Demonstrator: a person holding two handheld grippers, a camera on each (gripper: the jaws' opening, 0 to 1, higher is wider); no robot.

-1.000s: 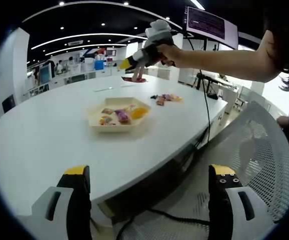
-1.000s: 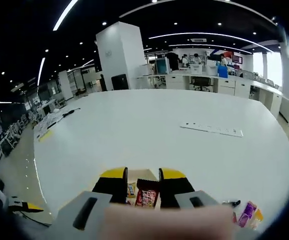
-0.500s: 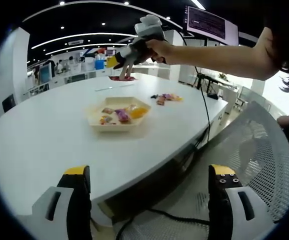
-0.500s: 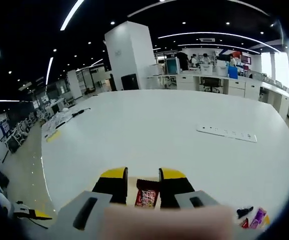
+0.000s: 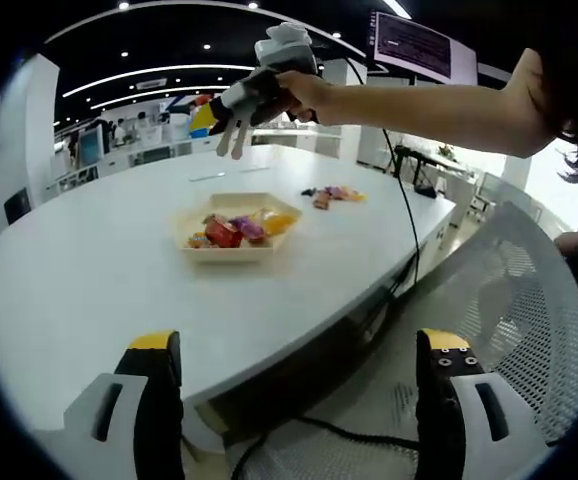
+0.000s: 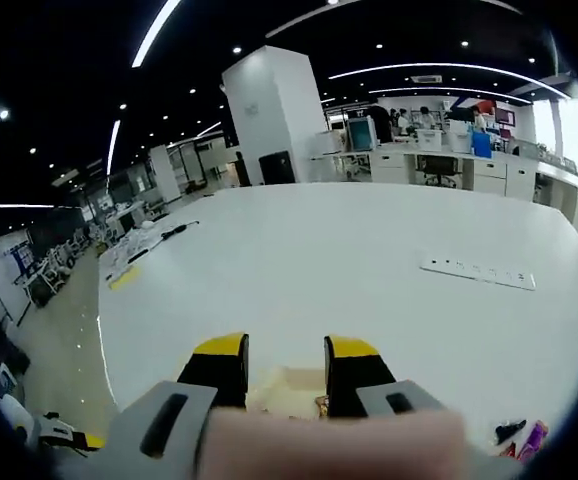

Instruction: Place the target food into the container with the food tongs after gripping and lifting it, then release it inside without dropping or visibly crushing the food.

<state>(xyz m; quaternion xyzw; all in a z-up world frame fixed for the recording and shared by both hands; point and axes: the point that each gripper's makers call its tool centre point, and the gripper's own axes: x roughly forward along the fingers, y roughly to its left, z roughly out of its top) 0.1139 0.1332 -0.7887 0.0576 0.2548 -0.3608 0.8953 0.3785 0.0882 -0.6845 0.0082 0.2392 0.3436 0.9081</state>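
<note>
Hovering above the tray (image 5: 191,228) near the desk's (image 5: 89,270) right edge, the right gripper (image 5: 227,142) stood slightly parted and empty, its red snack packet (image 5: 219,233) released inside; the left gripper (image 5: 299,350) waited wide open.

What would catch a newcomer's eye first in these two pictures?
In the left gripper view, the beige tray of bright snack packets on the big white table, with a red packet inside. Above it the right tongs hang empty in a person's outstretched hand. The left tongs gape at the near table edge.
</note>
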